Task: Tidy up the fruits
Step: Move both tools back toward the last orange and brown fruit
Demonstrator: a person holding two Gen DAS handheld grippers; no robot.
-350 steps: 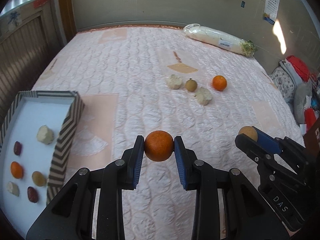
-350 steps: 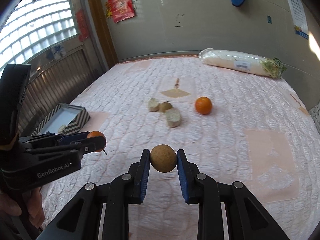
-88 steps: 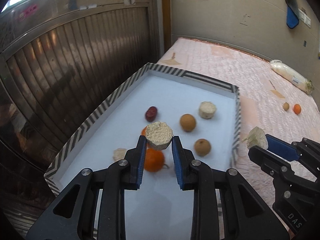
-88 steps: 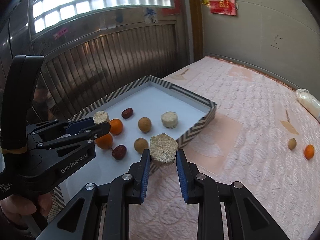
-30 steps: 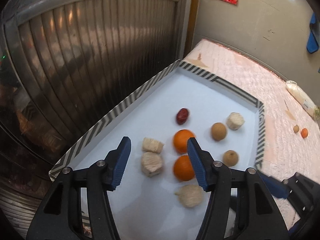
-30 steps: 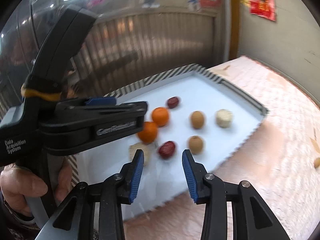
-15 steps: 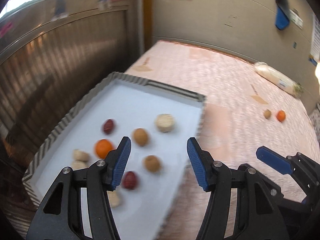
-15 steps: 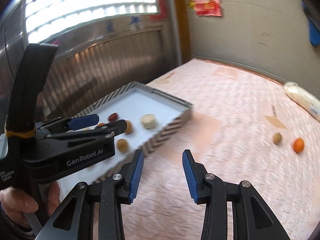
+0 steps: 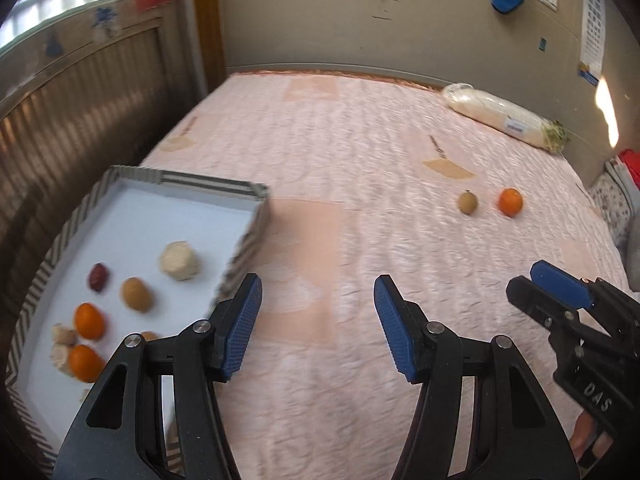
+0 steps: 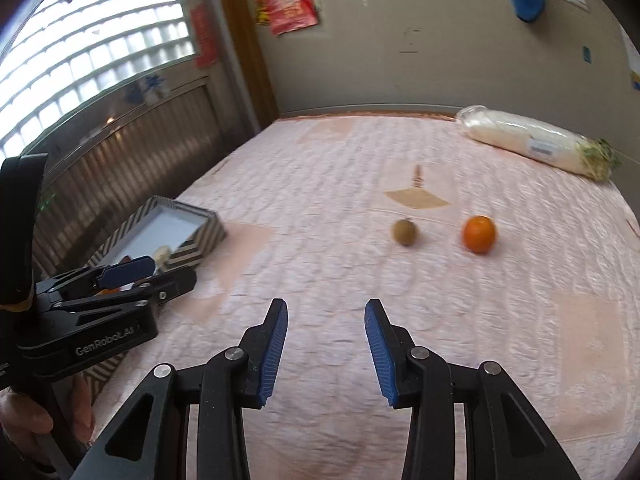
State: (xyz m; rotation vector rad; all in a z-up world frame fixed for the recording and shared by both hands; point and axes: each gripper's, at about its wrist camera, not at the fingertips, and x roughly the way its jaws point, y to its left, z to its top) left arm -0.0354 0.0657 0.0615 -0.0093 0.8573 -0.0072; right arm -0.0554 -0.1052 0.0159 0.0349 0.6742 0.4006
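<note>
On the pink quilted bed lie an orange [image 9: 510,201] [image 10: 479,234] and a small brown fruit [image 9: 467,202] [image 10: 405,232], side by side and well ahead of both grippers. A striped-rimmed white tray [image 9: 172,179] [image 10: 208,236] at the left holds several fruits: oranges [image 9: 89,321], a brown fruit [image 9: 137,294], a red date [image 9: 98,277] and a pale chunk [image 9: 179,261]. My left gripper [image 9: 318,325] hangs open and empty beside the tray's right wall. My right gripper [image 10: 326,346] is open and empty over bare quilt.
A long wrapped white bundle [image 9: 506,118] [image 10: 536,142] lies at the bed's far right by the wall. A ribbed metal panel [image 9: 80,120] runs along the left edge. Clothes [image 9: 624,184] are piled at the far right. A hand [image 10: 24,416] holds the left gripper.
Both grippers have swung away from the tray toward the right across the bed. The tray has slid to the left edge of both views, and the two loose fruits now sit nearer.
</note>
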